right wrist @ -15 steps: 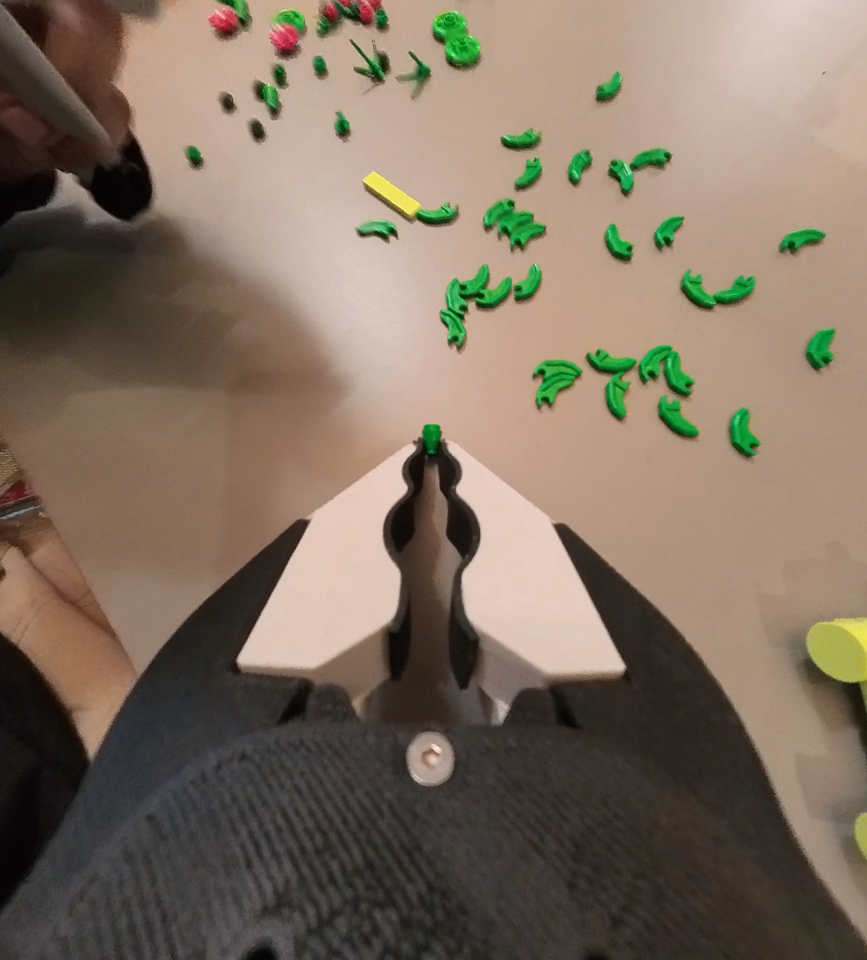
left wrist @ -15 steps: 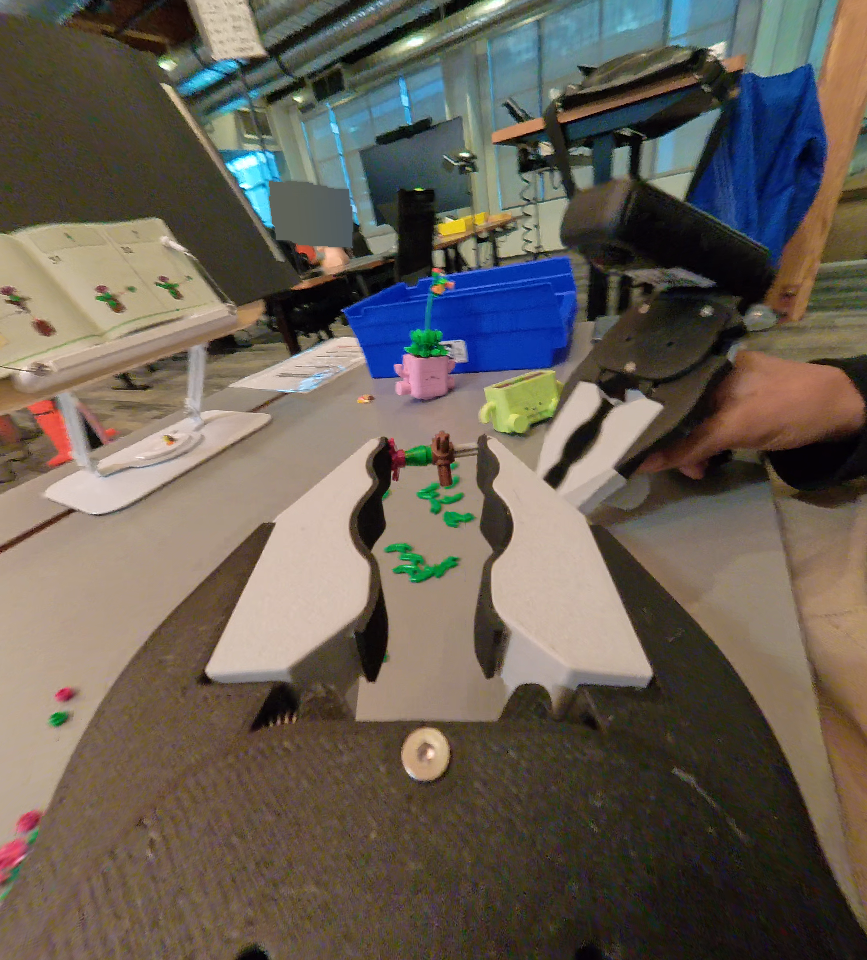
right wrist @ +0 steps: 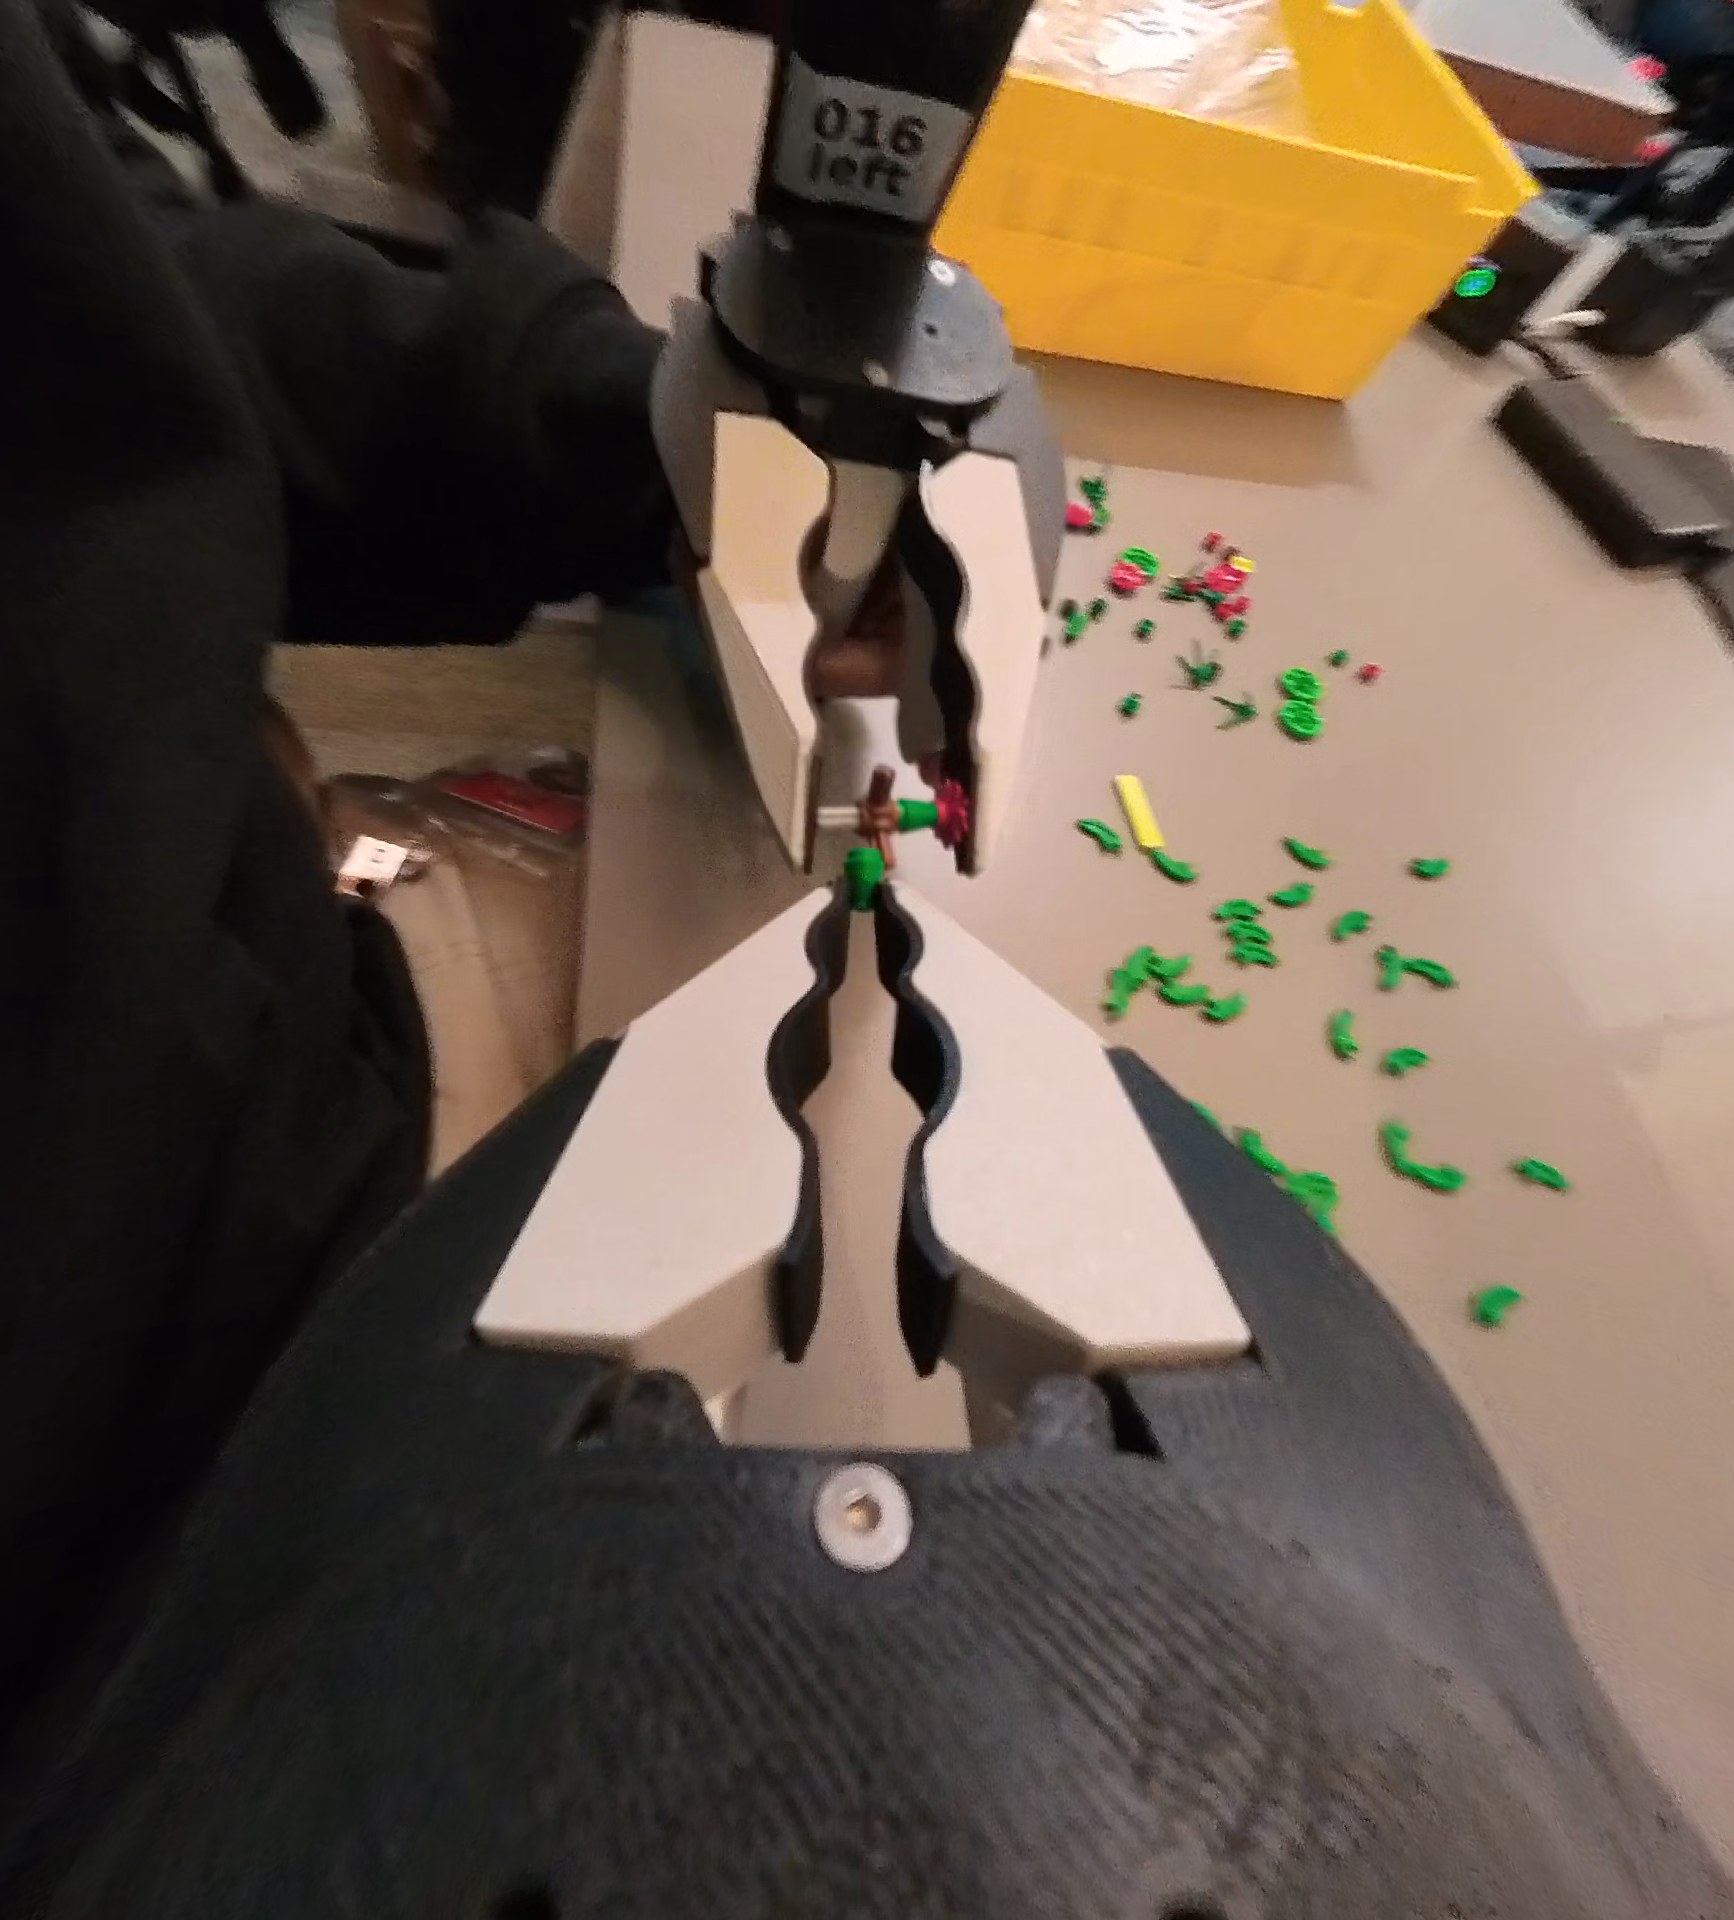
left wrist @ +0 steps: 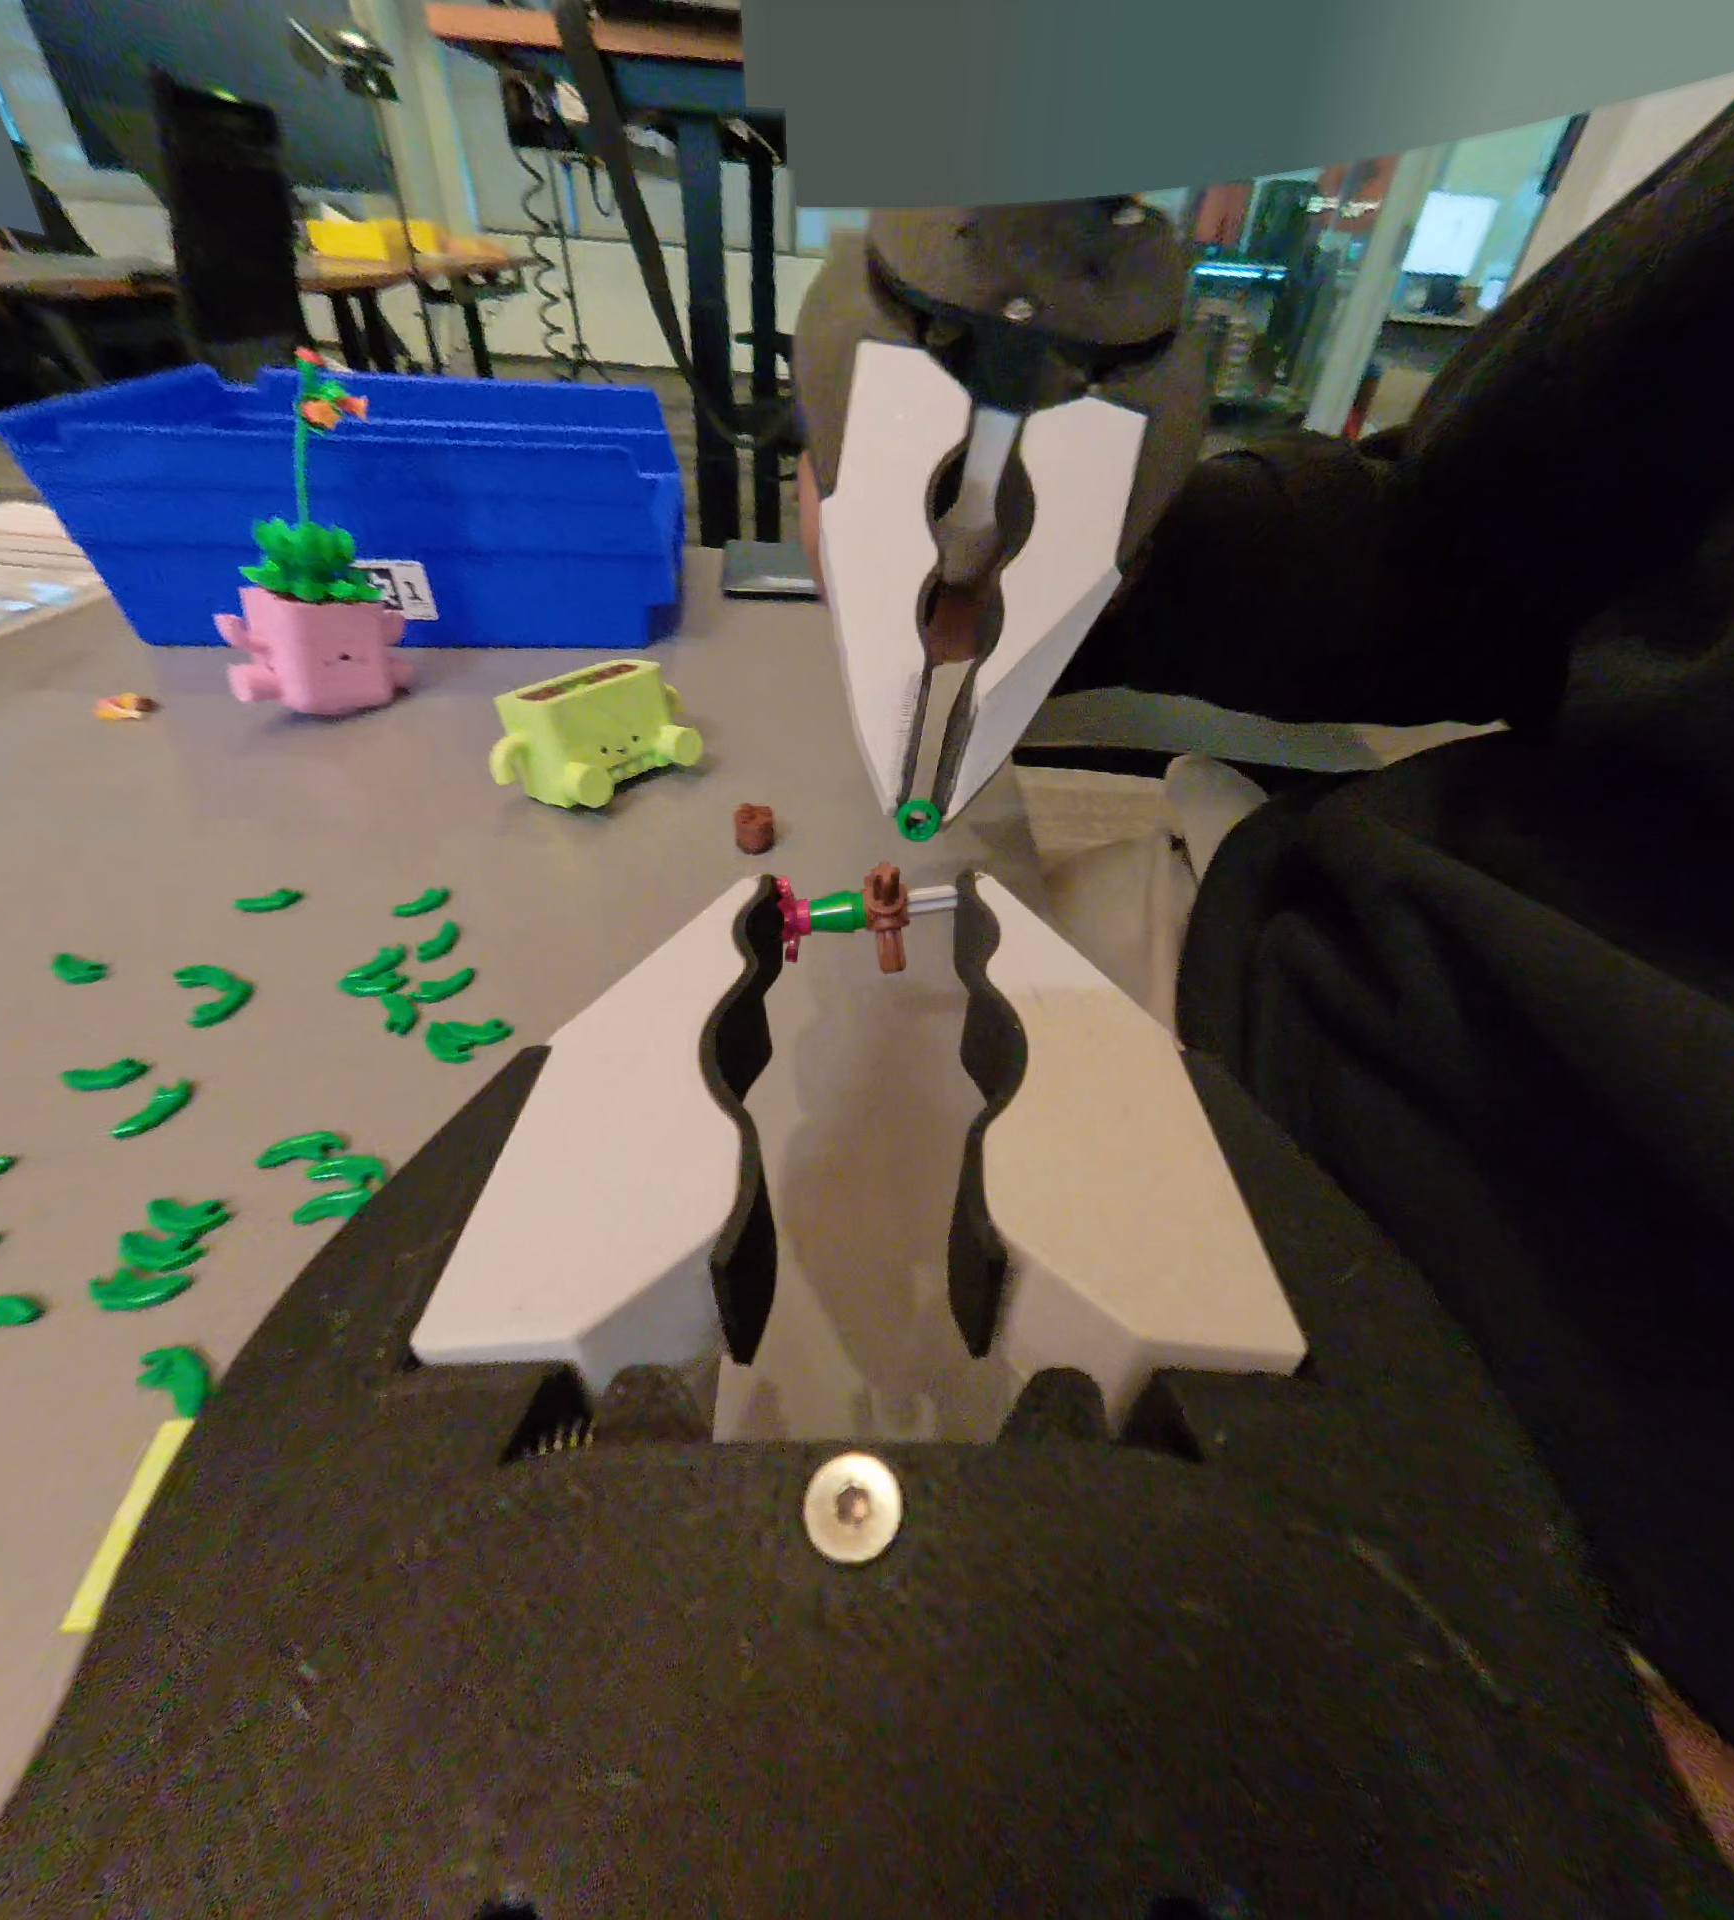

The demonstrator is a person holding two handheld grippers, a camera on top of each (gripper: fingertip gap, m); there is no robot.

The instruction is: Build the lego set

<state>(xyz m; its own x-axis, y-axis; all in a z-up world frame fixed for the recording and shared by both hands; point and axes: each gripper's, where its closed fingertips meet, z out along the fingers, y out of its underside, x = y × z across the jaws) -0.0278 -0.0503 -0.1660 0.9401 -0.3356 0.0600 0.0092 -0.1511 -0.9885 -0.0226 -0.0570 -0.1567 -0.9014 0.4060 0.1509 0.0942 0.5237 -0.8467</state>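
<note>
In the left wrist view, the left gripper (left wrist: 868,914) was partly open and held a thin stem (left wrist: 858,911) crosswise between its fingertips, above the near right part of the table (left wrist: 63,790). The stem carried a magenta flower, a green cone and a brown joint. It looked very light, stiff and easy to pull apart, so I judge it is best held by its two ends, as here. The right gripper (left wrist: 917,819) pointed down just beyond it, its tips closed on a small green stud (left wrist: 916,820). Half a second before, this gripper stood off to the right and the view faced a booklet; now it was turned to the person.

In the right wrist view, the stud (right wrist: 861,871) sat pinched at the tips, almost touching the brown joint (right wrist: 879,816). Earlier this view looked down on the loose leaves (right wrist: 1247,935) only.
</note>
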